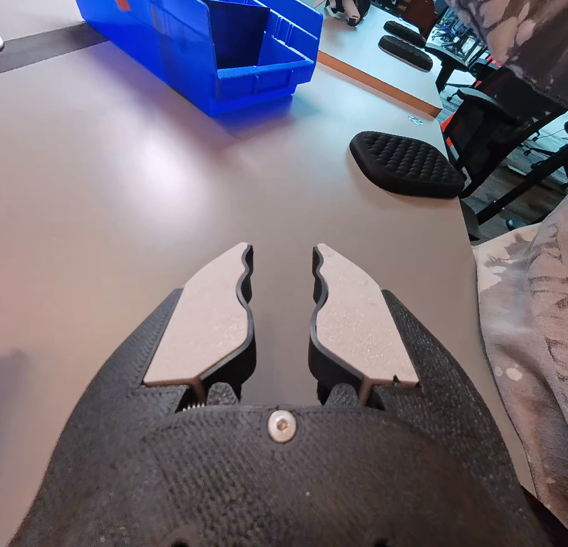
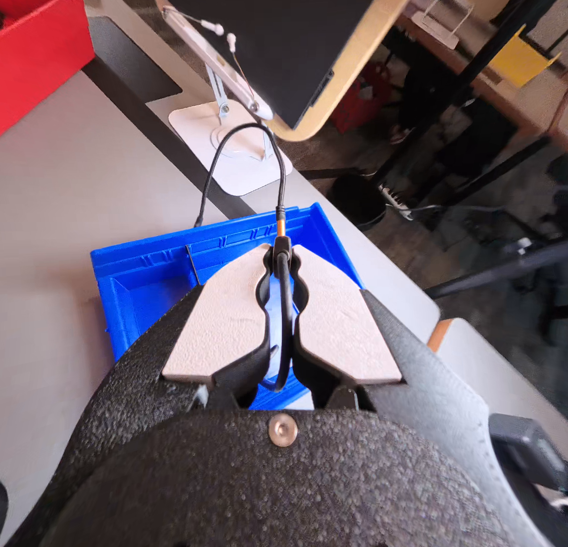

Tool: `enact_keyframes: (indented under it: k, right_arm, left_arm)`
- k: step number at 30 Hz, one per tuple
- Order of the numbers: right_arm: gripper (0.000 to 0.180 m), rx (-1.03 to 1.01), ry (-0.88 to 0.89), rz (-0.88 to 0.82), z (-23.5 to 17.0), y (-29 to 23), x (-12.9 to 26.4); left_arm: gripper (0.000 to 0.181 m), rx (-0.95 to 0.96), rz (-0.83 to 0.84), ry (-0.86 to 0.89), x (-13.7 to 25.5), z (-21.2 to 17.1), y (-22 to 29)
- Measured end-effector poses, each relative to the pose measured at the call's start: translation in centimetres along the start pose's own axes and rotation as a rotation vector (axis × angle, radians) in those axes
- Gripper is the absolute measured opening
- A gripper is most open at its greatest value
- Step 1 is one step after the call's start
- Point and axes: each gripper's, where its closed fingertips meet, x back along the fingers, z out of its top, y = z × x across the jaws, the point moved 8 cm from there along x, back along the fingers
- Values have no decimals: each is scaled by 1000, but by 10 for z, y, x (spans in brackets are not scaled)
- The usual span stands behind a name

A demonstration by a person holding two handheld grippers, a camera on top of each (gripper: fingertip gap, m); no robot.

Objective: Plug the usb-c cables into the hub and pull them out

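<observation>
Grippers, two; black usb-c cable, one; blue bins.

Left gripper (image 1: pixel 282 249): released, fingers parted, nothing between them, over bare grey table (image 1: pixel 123 194); blue bin (image 1: pixel 215 40) ahead, orange label on its side, unreadable; black textured pad (image 1: pixel 405 163) near table edge.
Right gripper (image 2: pixel 281 251): clenched on usb-c cable (image 2: pixel 284 286) at fingertips, above blue bin (image 2: pixel 147 274); cord looping toward white stand (image 2: pixel 233 151).

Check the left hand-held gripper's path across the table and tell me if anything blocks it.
Nothing visible blocks it. The left hand-held gripper is open over bare table; the blue bin sits far ahead to the left, a black pad to the right. No hub shows in either view.
</observation>
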Motion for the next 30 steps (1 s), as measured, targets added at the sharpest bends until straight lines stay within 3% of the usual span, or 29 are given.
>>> enact_keyframes:
  k: [3,8,13,17,23,30]
  right_arm:
    - [10,-144,102,40,-20,14,5]
    - [9,-344,353,98,-39,40,46]
    - [9,-236,159,-42,-61,52,60]
    - [9,-89,-49,-67,-61,39,34]
    - [10,-55,-223,-25,-48,22,-34]
    - [10,-136,-268,-26,-25,9,-96]
  left_arm:
    - [36,16,-3,-8,-1,-3,-3]
    - [36,29,-7,-29,-6,-7,-7]
    - [36,41,-12,-42,-9,-9,-9]
    - [36,36,-7,-40,-11,-8,-9]
    - [36,15,60,15,-6,-3,-7]
    - [39,-70,239,45,3,5,-7]
